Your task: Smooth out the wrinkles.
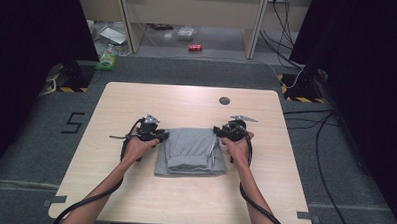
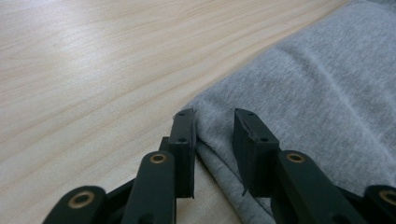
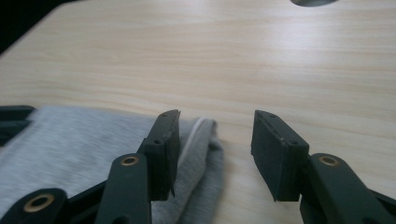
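Observation:
A folded grey garment [image 1: 191,151] lies in the middle of the wooden table [image 1: 187,99]. My left gripper [image 1: 161,135] sits at its far left corner and is open. In the left gripper view that gripper [image 2: 214,114] straddles the edge of the grey cloth [image 2: 317,93], one jaw over bare wood and the other over fabric. My right gripper [image 1: 219,131] is at the far right corner, also open. In the right gripper view its gripper [image 3: 217,114] spans the cloth's corner [image 3: 70,140], where a white drawstring [image 3: 194,131] shows. Neither holds anything.
A small grey round disc [image 1: 224,100] is set in the table beyond the garment. On the floor behind lie a red can [image 1: 195,47], a green packet [image 1: 106,62] and cables [image 1: 311,121]. Black stand bases [image 1: 72,77] flank the table's far corners.

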`<state>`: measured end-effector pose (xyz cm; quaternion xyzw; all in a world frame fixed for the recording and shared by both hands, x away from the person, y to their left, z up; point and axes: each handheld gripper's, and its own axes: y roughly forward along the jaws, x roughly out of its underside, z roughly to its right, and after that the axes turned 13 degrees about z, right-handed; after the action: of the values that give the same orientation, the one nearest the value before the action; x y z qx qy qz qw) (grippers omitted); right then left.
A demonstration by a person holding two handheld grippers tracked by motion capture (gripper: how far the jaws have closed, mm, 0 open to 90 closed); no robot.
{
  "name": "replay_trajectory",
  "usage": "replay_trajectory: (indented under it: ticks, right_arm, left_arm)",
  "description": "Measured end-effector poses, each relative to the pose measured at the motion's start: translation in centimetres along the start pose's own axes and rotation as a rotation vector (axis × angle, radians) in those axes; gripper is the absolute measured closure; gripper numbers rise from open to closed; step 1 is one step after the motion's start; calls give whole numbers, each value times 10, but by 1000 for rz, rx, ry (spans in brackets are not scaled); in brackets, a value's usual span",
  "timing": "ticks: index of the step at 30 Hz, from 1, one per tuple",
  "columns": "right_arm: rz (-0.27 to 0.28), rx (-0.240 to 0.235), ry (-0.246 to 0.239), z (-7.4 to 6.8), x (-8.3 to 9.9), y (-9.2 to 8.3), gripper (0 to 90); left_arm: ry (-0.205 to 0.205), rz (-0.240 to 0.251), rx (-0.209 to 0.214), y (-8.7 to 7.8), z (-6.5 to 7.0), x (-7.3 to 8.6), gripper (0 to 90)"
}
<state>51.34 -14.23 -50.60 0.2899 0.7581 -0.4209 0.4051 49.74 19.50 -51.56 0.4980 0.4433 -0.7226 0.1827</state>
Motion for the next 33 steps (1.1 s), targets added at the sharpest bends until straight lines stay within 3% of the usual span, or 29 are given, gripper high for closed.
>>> replay_trajectory:
  ticks: [6, 14, 22, 33]
  right_arm:
    - [-8, 10, -7, 2, 2, -1, 505]
    - [49, -15, -5, -4, -12, -21, 461]
    - [9, -41, -83, -19, -7, -30, 444]
    - [-10, -55, -106, -24, 1, -45, 418]
  left_arm:
    - [-6, -6, 3, -2, -2, 0, 662]
    - [-54, -17, 27, -16, -8, 1, 497]
    - [-68, -7, 58, -39, -5, -2, 425]
    - [-123, 31, 112, -66, 1, 11, 391]
